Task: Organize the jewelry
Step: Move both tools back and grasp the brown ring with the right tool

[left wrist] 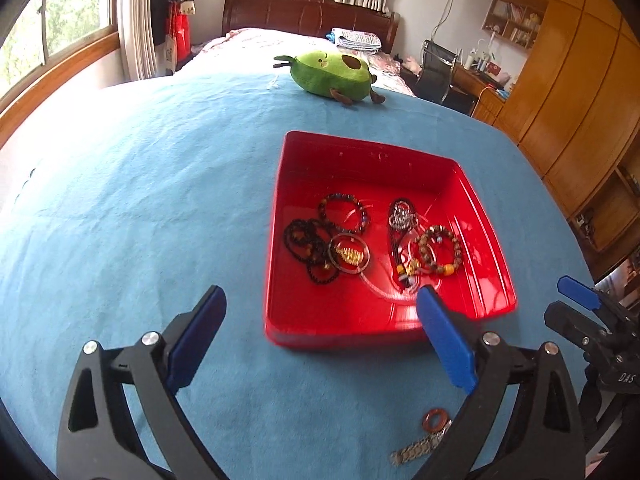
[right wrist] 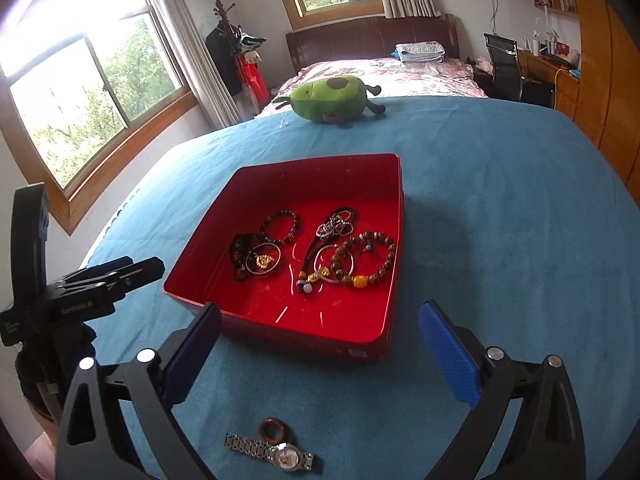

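A red tray (left wrist: 360, 156) (right wrist: 280, 324) sits on the blue cloth and holds several bead bracelets (left wrist: 438, 250) (right wrist: 366, 258), dark bead strands (left wrist: 310, 246) (right wrist: 240, 256), a silver ring with a gold charm (left wrist: 349, 255) (right wrist: 262, 260) and a silver chain piece (left wrist: 402, 216) (right wrist: 334, 226). Outside the tray, on the cloth near me, lie a silver wristwatch (right wrist: 276, 454) (left wrist: 420, 446) and a brown ring (right wrist: 273, 430) (left wrist: 435, 420). My left gripper (left wrist: 320, 312) is open and empty over the tray's near edge. My right gripper (right wrist: 320, 328) is open and empty, above the watch.
A green avocado plush toy (left wrist: 332, 76) (right wrist: 330, 98) lies at the far end of the cloth. The right gripper's body (left wrist: 600, 332) shows at the left view's right edge, the left one's (right wrist: 60, 304) at the right view's left. Beyond are a bed, desk and wardrobes.
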`<control>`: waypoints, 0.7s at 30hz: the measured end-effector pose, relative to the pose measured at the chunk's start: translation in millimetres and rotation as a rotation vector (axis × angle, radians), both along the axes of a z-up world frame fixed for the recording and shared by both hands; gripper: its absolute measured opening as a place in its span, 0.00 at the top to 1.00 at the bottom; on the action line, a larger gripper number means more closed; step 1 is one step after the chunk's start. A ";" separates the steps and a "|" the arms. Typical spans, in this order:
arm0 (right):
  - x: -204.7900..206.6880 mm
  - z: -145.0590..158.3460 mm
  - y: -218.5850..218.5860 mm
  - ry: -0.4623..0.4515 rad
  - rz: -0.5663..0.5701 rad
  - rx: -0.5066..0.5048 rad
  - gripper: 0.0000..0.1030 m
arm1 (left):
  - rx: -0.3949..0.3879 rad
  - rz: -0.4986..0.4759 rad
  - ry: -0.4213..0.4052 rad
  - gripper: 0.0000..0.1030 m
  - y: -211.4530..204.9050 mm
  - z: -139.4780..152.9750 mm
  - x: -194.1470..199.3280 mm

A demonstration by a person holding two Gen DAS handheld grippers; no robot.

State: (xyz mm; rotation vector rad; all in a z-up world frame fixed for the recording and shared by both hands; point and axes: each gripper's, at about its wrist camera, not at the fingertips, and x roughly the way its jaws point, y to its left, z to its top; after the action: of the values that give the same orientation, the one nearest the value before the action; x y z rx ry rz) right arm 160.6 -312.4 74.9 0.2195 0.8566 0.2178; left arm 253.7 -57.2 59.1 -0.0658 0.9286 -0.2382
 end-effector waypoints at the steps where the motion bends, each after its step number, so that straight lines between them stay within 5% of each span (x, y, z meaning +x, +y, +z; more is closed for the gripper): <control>1: -7.5 -4.0 1.1 0.005 0.014 0.002 0.04 | 0.007 -0.003 -0.002 0.08 1.6 -1.1 -8.1; 6: -35.3 -19.8 12.4 0.017 0.094 0.019 0.04 | 0.020 -0.025 -0.004 0.08 8.5 -9.6 -42.0; 11: -51.8 -39.5 22.3 0.063 0.166 0.043 0.22 | 0.021 -0.043 0.022 0.08 10.8 -24.2 -70.5; 16: -56.4 -62.0 31.0 0.128 0.227 0.057 0.58 | 0.035 -0.069 0.048 0.08 4.1 -36.0 -88.6; 21: -50.0 -80.7 40.3 0.187 0.255 0.058 0.64 | 0.035 -0.075 0.079 0.08 -1.8 -47.5 -96.0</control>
State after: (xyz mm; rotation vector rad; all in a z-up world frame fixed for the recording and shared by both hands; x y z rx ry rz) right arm 110.7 -272.2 -5.8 0.1858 1.0652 0.4662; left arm 157.7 -59.0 11.6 -0.0078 1.0151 -0.2903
